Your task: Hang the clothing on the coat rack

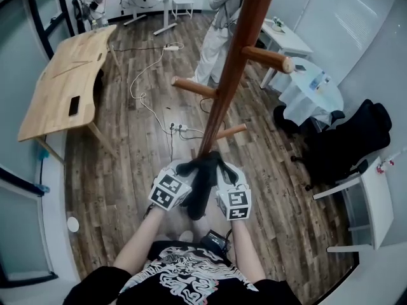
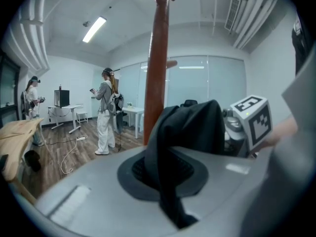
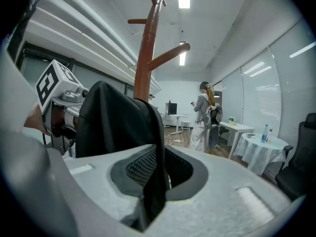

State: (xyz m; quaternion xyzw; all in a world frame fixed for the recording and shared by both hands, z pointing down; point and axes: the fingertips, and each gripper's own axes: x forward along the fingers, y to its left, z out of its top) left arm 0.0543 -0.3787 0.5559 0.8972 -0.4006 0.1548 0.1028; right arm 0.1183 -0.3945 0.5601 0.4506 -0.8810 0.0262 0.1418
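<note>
A black garment (image 1: 202, 183) hangs between my two grippers, just in front of the foot of the wooden coat rack (image 1: 232, 75). My left gripper (image 1: 183, 170) is shut on the cloth, and a fold of the garment (image 2: 190, 127) runs down through its closed jaws. My right gripper (image 1: 222, 170) also has the garment (image 3: 118, 122) pinched in its jaw seam, with only a thin gap beside the cloth. The rack's pole (image 2: 158, 68) rises close ahead, and its pegs (image 3: 168, 56) stick out above both grippers. Each gripper view shows the other gripper's marker cube (image 2: 254, 120).
A wooden table (image 1: 63, 84) stands at the left. A power strip with cables (image 1: 178, 128) lies on the floor by the rack's base. A person (image 1: 219, 24) stands beyond the rack. At the right are a round white table (image 1: 311, 88) and a black chair (image 1: 350, 138).
</note>
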